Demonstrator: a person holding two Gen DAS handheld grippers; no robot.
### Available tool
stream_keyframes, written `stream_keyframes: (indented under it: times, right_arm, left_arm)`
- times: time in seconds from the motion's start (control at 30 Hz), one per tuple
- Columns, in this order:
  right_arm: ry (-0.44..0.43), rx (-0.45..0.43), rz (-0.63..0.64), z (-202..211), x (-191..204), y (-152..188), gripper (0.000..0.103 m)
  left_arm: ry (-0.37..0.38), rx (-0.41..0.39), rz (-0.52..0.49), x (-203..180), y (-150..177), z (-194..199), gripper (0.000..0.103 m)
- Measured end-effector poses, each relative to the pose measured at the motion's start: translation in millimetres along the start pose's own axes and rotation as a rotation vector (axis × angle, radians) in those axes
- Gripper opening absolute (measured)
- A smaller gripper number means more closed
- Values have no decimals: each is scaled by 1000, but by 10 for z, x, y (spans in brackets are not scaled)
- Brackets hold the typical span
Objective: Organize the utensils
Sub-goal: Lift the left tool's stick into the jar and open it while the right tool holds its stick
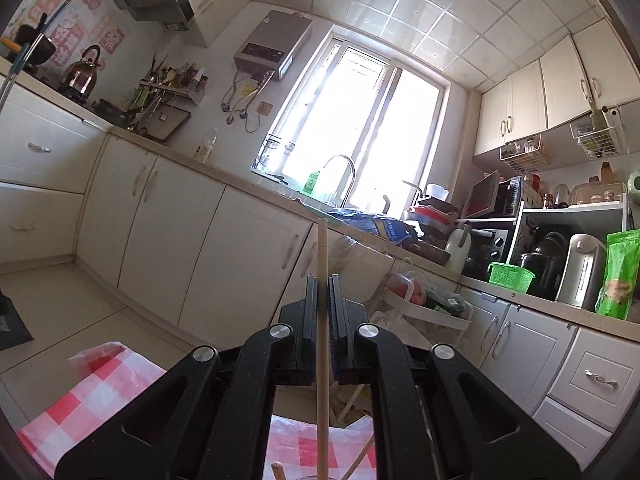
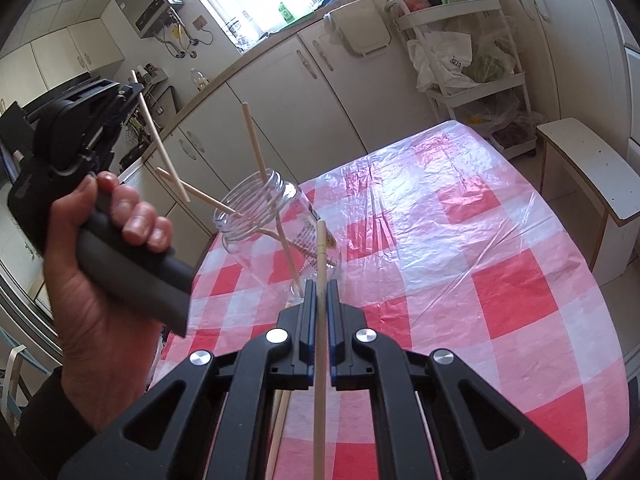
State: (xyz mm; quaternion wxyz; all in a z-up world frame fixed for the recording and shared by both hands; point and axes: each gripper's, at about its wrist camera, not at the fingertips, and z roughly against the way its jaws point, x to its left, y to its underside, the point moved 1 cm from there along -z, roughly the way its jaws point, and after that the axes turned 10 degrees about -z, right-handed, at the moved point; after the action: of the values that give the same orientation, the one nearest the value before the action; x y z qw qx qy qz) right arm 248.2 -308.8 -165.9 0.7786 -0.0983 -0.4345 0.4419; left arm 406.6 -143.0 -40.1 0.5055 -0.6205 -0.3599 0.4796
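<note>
My left gripper (image 1: 322, 280) is shut on a wooden chopstick (image 1: 322, 240) that sticks out past its fingertips, held level over the table edge. In the right wrist view the left gripper (image 2: 130, 90) is at the left in a person's hand (image 2: 100, 280), its chopstick (image 2: 164, 148) slanting down beside the jar mouth. My right gripper (image 2: 320, 284) is shut on another chopstick (image 2: 321, 240), tilted down just in front of a clear jar (image 2: 260, 208). The jar stands on the red-and-white checked tablecloth (image 2: 480, 260) and holds two chopsticks (image 2: 256, 148).
More chopsticks (image 2: 280, 420) lie on the cloth under my right gripper. A white trolley (image 2: 460, 32) with bags and a white stool (image 2: 580, 168) stand past the table. White cabinets (image 1: 180, 220) and a crowded counter (image 1: 520, 296) line the kitchen walls.
</note>
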Motion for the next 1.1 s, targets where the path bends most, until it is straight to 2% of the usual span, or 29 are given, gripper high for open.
stream_keyframes:
  times: [0.33,0.63,0.87,1.1]
  right_arm:
    - [-7,-11,-9,33,-10,-25,6]
    - [-4,-17,-8,63,-22,-34,6]
    - [-1,-35,1,106,3,-42,6]
    - [-10,-69,5,166,32,-64,6]
  left_arm:
    - [-9,0,-92,-201,244,-143,5]
    - [-4,54,-151,-211,468,-66,5]
    - [5,147,-196,-159,547,66,5]
    - [38,301,-246,-132,509,268,8]
